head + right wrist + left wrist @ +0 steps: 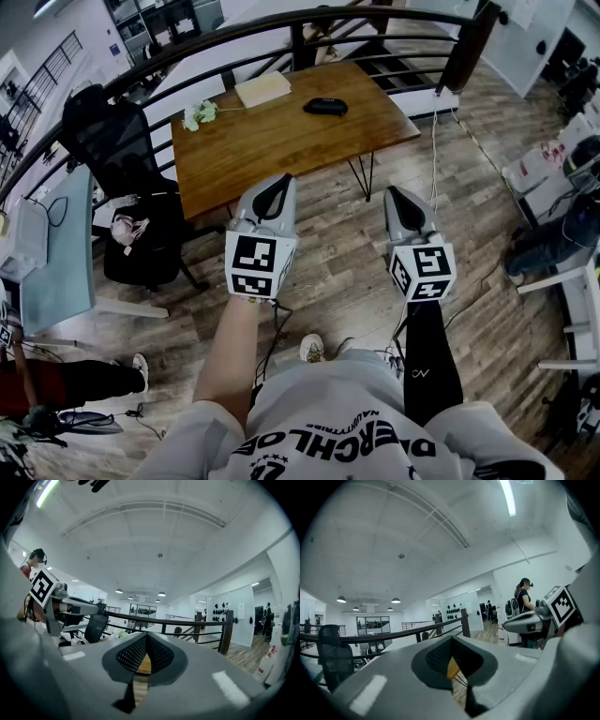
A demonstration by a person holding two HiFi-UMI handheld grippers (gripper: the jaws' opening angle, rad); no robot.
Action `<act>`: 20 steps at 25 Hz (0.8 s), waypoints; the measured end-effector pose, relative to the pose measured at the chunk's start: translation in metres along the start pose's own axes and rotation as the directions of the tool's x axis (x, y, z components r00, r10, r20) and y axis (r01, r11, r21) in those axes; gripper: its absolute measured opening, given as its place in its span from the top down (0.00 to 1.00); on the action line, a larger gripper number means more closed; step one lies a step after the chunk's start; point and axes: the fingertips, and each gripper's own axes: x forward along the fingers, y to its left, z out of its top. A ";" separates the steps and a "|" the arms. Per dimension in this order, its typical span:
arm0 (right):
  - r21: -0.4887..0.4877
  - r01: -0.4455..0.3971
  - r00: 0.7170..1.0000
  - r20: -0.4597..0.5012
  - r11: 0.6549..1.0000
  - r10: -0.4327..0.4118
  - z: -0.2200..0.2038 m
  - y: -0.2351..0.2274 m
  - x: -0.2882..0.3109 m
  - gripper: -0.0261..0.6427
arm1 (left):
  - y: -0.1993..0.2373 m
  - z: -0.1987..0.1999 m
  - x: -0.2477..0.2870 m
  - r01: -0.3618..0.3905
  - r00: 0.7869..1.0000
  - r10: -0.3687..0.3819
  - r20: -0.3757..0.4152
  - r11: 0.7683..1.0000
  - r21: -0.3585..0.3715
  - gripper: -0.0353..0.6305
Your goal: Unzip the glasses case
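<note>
The glasses case (325, 107) lies far right on the table (272, 145), bare wood all round it, its long axis seemingly left-right. The left gripper (280, 180) and right gripper (393, 192) hang nearer, over the floor (342, 267), the 2 pairs of jaws pressed together, empty.

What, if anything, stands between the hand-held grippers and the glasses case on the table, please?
Nothing visible does. The left hand-held gripper and right hand-held gripper are held by the near edge of the table, and only bare tabletop lies before the glasses case. The notepad and flowers lie off to its left.
</note>
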 end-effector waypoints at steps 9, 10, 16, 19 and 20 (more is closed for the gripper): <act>0.013 0.015 1.000 0.006 1.000 -0.015 0.002 0.001 0.006 0.92 | 0.008 0.005 -0.001 -0.002 1.000 0.001 0.024 1.000 0.023 0.94; 0.013 0.017 1.000 0.002 1.000 -0.017 0.001 0.001 0.006 0.92 | 0.008 0.005 -0.001 0.001 1.000 -0.001 0.029 1.000 0.022 0.94; 0.026 0.023 1.000 0.006 0.999 -0.023 -0.003 0.004 0.005 0.84 | 0.009 0.005 -0.004 0.001 0.998 -0.002 0.060 1.000 0.026 0.94; 0.037 0.022 1.000 0.011 0.999 -0.023 -0.005 0.002 0.006 0.80 | 0.010 0.004 -0.001 0.011 0.997 -0.012 0.072 1.000 0.012 0.89; 0.038 0.022 1.000 0.012 0.999 -0.023 -0.006 0.000 0.007 0.78 | 0.010 0.003 0.001 0.013 0.997 -0.013 0.071 1.000 0.012 0.87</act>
